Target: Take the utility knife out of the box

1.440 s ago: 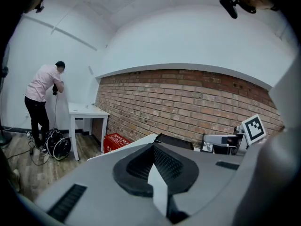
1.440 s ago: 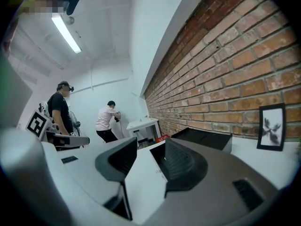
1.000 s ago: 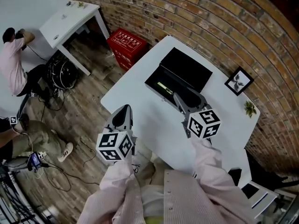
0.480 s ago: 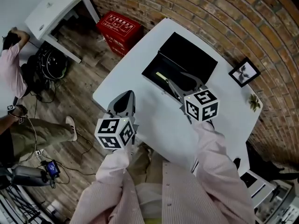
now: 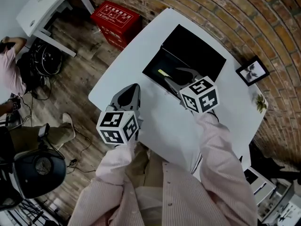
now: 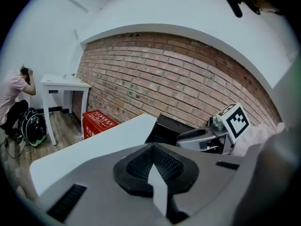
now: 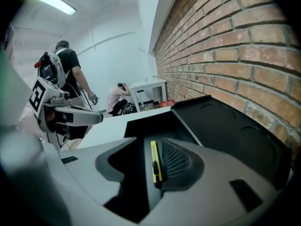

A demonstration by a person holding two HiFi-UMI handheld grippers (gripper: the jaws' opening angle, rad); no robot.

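An open black box (image 5: pixel 157 65) lies on the white table (image 5: pixel 155 126), its lid (image 5: pixel 195 48) folded back toward the brick wall. A yellow utility knife (image 5: pixel 162 73) lies in the box's tray. My right gripper (image 5: pixel 178 77) is open and reaches over the tray. In the right gripper view the knife (image 7: pixel 155 166) shows between the spread jaws of that gripper (image 7: pixel 153 141), close to the right pad; whether it is touched I cannot tell. My left gripper (image 5: pixel 133 89) hovers shut over the table's left part, apart from the box (image 6: pixel 164 128), its tips (image 6: pixel 151 147) together.
A red crate (image 5: pixel 112 15) and a white side table (image 5: pixel 42 6) stand on the wooden floor to the left. A framed picture (image 5: pixel 252 70) and a small plant (image 5: pixel 261 102) sit at the table's far right. A person (image 5: pixel 9 65) crouches at far left. Brick wall behind.
My right gripper has moved forward over the box tray toward the knife. The left gripper has stayed about where it was. The head view has shifted.
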